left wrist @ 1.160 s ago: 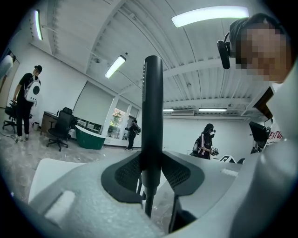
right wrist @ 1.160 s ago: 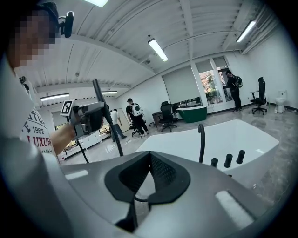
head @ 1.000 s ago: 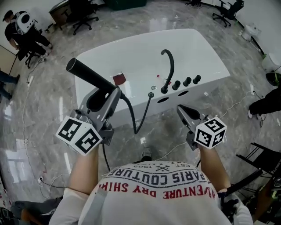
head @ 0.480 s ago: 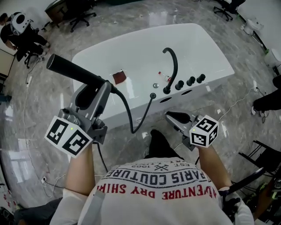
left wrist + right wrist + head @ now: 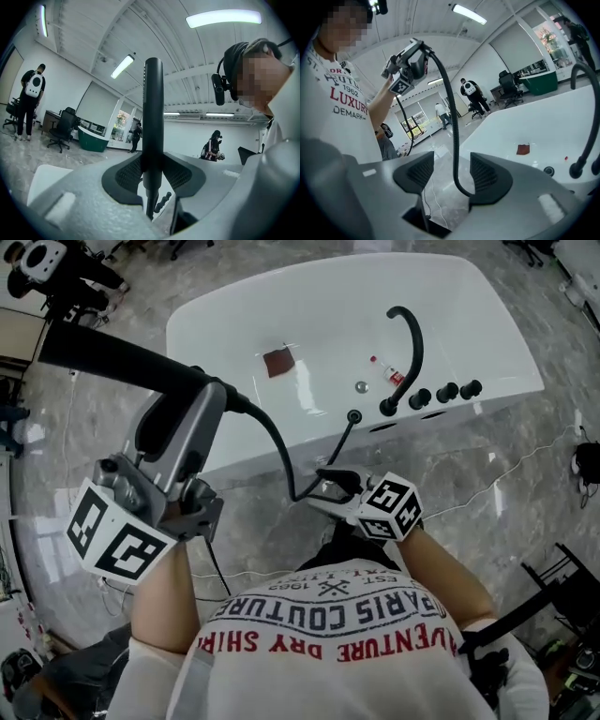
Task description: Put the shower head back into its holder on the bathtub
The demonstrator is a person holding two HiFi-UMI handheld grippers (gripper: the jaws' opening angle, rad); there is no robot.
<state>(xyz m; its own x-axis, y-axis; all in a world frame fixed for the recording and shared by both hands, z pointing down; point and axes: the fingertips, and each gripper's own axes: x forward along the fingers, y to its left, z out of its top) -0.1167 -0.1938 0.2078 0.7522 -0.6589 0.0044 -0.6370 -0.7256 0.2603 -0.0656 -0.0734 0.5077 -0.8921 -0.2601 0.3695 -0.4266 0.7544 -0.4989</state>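
My left gripper (image 5: 208, 401) is shut on the black shower head (image 5: 112, 357), held high, left of the white bathtub (image 5: 281, 306). In the left gripper view the wand (image 5: 153, 122) stands upright, clamped between the pads. Its black hose (image 5: 281, 451) loops down and rises to the holder socket (image 5: 353, 416) on the tub rim, beside the black faucet (image 5: 412, 343). My right gripper (image 5: 333, 486) is low at the loop, its jaws opening. In the right gripper view the hose (image 5: 449, 117) passes between the pads of that gripper (image 5: 452, 176), clear of both.
Three black knobs (image 5: 445, 392) sit right of the faucet, with a drain (image 5: 361, 387) and a red patch (image 5: 277, 362) inside the tub. A white cable (image 5: 487, 488) lies on the marble floor. People and office chairs (image 5: 37, 263) stand far off.
My right gripper has dropped and swung left to the hose loop, and its jaws have gone from shut to wide apart. My left gripper has lifted the shower head slightly.
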